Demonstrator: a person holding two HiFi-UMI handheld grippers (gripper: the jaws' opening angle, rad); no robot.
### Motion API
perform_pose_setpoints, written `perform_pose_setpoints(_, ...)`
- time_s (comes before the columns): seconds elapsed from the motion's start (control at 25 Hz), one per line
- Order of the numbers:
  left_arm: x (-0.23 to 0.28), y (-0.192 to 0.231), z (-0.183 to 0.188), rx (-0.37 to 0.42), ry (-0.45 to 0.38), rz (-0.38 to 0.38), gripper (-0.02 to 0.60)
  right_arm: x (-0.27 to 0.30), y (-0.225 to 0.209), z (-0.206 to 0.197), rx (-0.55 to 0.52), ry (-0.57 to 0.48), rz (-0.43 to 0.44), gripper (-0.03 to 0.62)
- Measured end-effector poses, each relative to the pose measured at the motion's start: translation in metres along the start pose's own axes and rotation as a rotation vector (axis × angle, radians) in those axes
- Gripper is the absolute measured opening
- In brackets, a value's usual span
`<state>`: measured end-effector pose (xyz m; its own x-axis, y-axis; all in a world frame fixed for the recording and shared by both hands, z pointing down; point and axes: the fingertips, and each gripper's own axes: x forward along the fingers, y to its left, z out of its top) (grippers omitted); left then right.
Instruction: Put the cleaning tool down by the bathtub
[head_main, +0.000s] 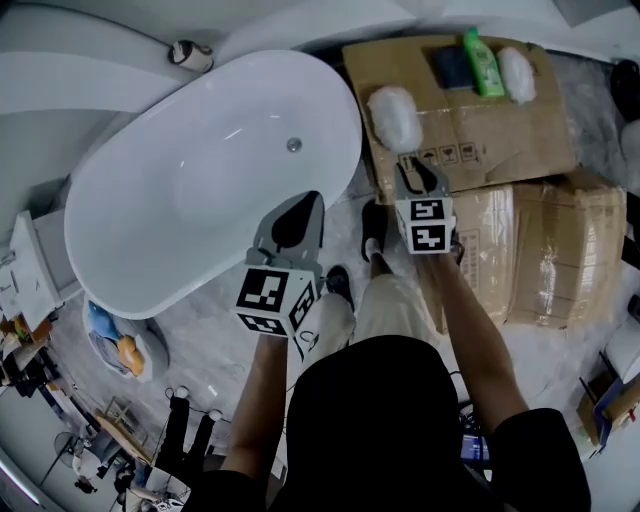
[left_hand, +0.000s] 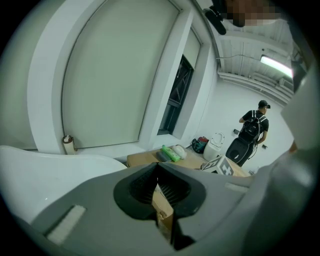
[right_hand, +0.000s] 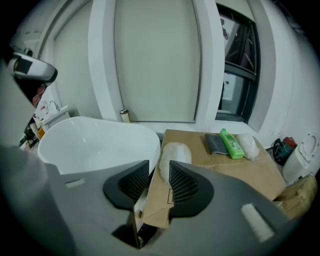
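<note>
A white fluffy cleaning tool (head_main: 395, 115) lies on the near left corner of a flat cardboard box (head_main: 500, 135), beside the white bathtub (head_main: 200, 180). My right gripper (head_main: 418, 178) hovers just short of it, open and empty. In the right gripper view the tool (right_hand: 172, 154) shows ahead through the gap between the jaws of the right gripper (right_hand: 160, 182). My left gripper (head_main: 295, 222) hangs over the tub's near rim. In the left gripper view the left gripper (left_hand: 159, 187) is shut with nothing in it.
A green bottle (head_main: 483, 62), a dark cloth (head_main: 452, 67) and a second white fluffy pad (head_main: 517, 72) lie at the box's far end. Another carton (head_main: 555, 250) sits to the right. A basin (head_main: 115, 345) stands left of the tub. A person (left_hand: 252, 130) stands far off.
</note>
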<state>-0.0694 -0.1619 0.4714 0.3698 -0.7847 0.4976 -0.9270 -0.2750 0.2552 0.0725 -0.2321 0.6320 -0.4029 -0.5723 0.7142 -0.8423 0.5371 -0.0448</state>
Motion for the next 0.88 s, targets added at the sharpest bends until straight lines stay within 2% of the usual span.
perform_pose_setpoints(0.48,-0.104,-0.024,-0.027,0.061,-0.047,-0.05,-0.002,-0.109,0.077,-0.002,-0.016,-0.112,-0.01,0.117)
perform_pose_setpoints(0.88,-0.184,-0.052,-0.051,0.056,-0.105,-0.114,-0.002,-0.203,0.159,-0.004,-0.034,-0.212,0.029,0.072)
